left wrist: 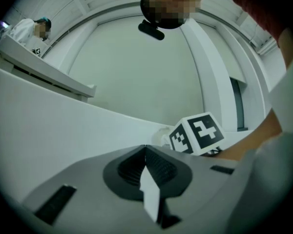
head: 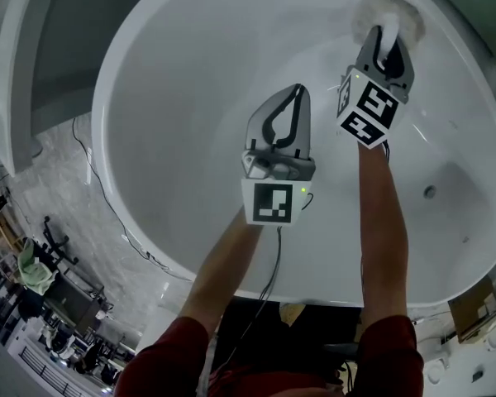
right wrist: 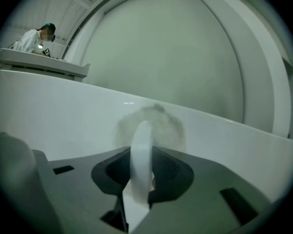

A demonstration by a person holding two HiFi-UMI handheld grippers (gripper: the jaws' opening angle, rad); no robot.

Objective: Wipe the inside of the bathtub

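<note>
left gripper (head: 296, 98) empty; right gripper (head: 387, 36) presses fluffy brush (head: 390, 8) against bathtub (head: 190, 73) wall.

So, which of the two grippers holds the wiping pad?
The right gripper: it clamps the fluffy pad by its handle; the left gripper is shut, empty.

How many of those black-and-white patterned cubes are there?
2. The left cube sits on the left gripper, over the middle of the bathtub; the right cube sits on the right gripper, which holds a fluffy pad. None seems hidden.
</note>
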